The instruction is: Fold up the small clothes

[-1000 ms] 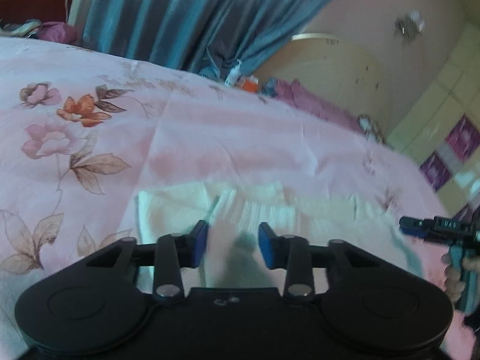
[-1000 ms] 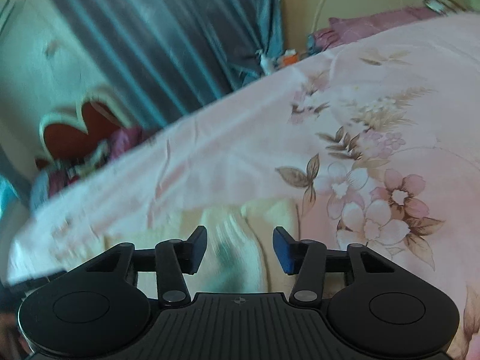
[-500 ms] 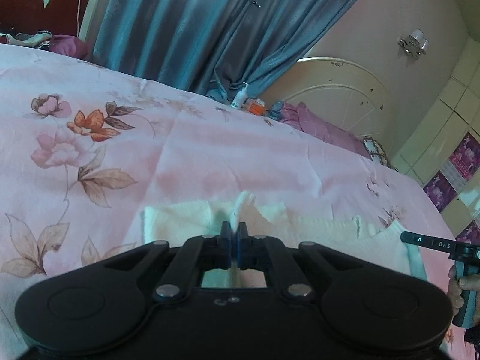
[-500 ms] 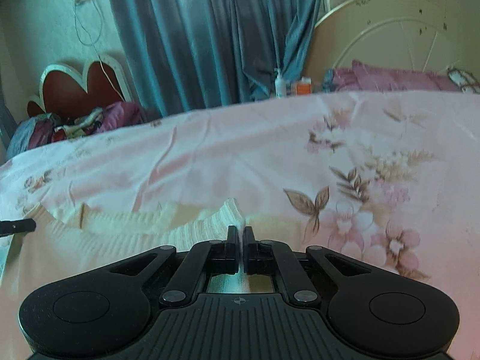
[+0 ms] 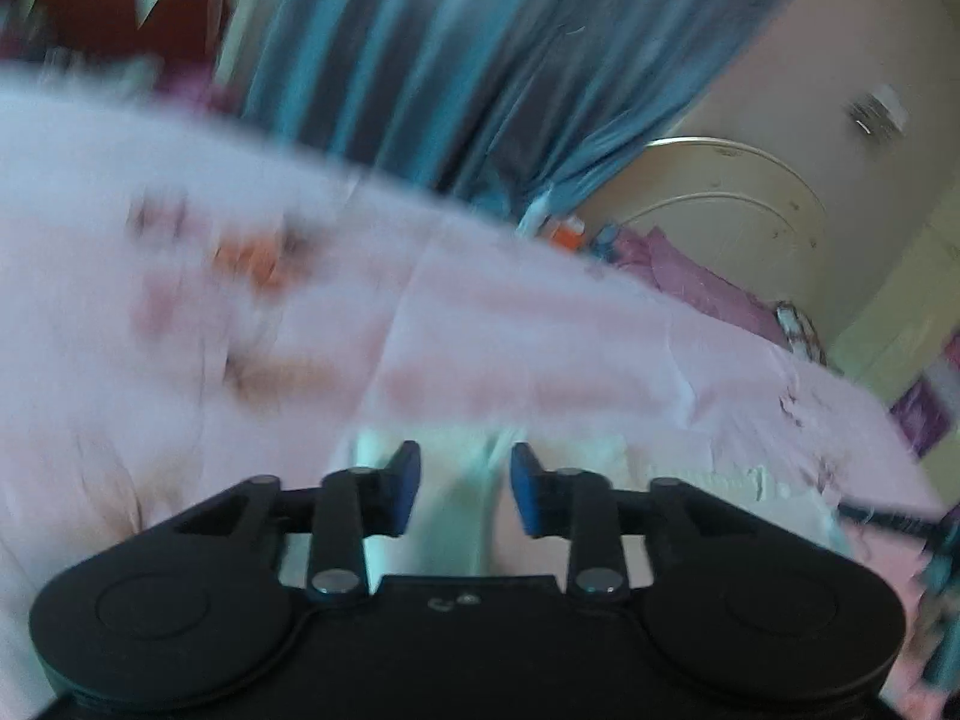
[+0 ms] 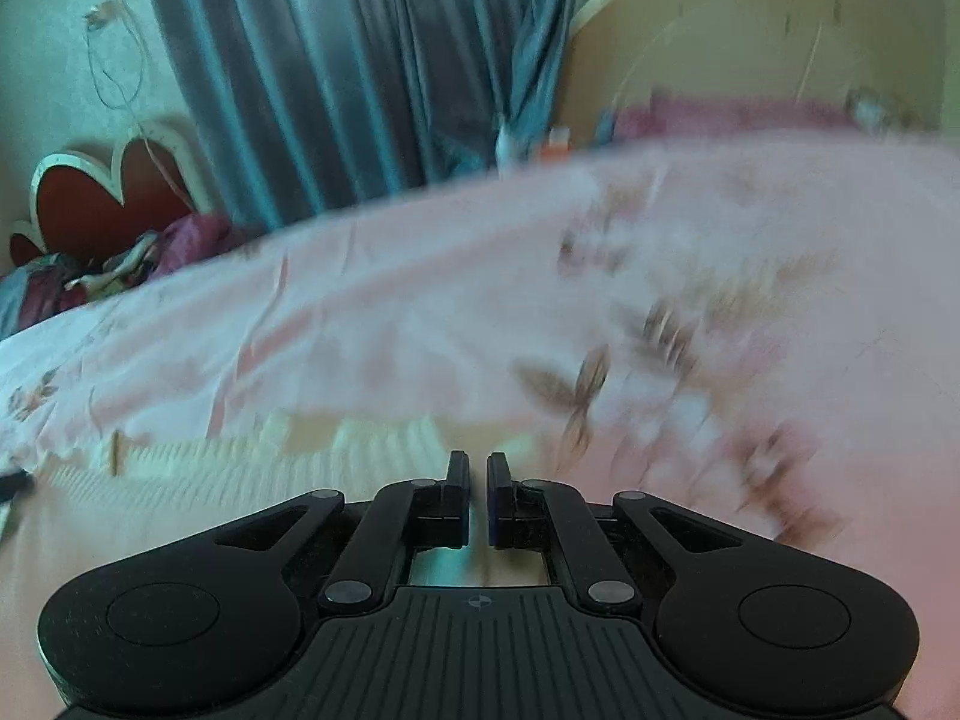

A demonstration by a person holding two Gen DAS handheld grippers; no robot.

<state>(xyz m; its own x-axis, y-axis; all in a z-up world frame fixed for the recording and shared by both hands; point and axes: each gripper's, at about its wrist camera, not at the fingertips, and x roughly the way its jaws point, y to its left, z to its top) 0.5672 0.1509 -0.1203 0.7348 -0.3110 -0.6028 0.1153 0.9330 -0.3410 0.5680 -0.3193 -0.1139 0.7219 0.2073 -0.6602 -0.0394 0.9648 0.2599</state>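
My left hand-held gripper [image 5: 461,489] has its jaws opening, parted with a clear gap; the cream garment [image 5: 447,510] lies in that gap and under it, but the blue pads [image 5: 403,483] do not press on it, so it is released. My right hand-held gripper [image 6: 478,495] is clenched almost fully, only a thin slit left between the jaws; whether any cloth is pinched there I cannot tell. The one garment [image 6: 252,474] spreads flat on the bed [image 6: 420,324], just ahead of and to the left of the right hand-held gripper. Beyond it is the flowered pink sheet, then one blue curtain [image 6: 372,72]. Both views are blurred.
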